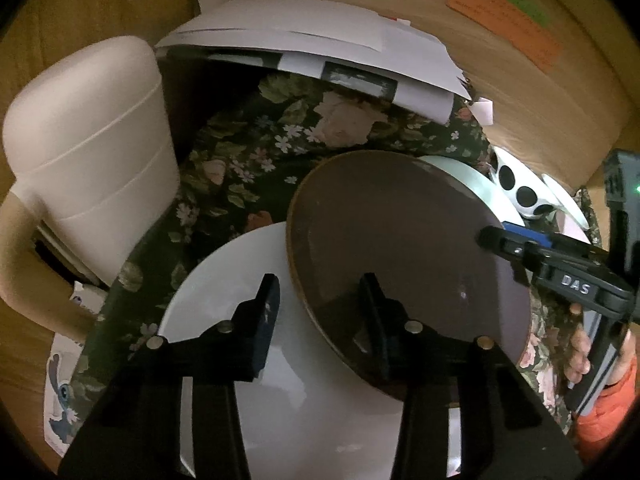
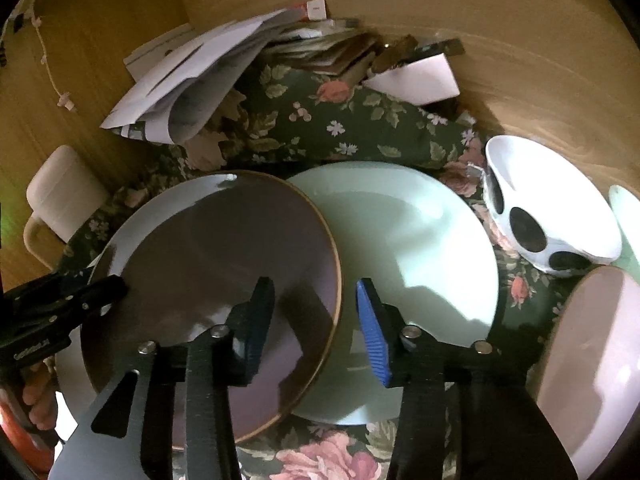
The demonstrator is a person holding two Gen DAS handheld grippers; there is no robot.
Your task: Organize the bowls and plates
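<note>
1. Closest to the left wrist camera, the left gripper (image 1: 320, 312) straddled the near rim of the round mauve, brown-edged plate (image 1: 400, 248); its fingers (image 1: 266, 312) stood apart, not yet pinching. That plate lay tilted, overlapping a round white plate (image 1: 224, 288) and a pale green plate (image 1: 472, 184) on the dark floral cloth (image 1: 248, 160). I judged a two-handed lift was planned, since the right gripper (image 1: 490, 236) reached its far rim.

2. From the right wrist view, the right gripper (image 2: 316, 320) likewise bracketed the mauve plate's (image 2: 208, 264) edge without contact. A black-spotted white bowl (image 2: 552, 208) sat tipped well apart; paper clutter (image 2: 192, 88) crowded behind, leaving room mainly upward.
</note>
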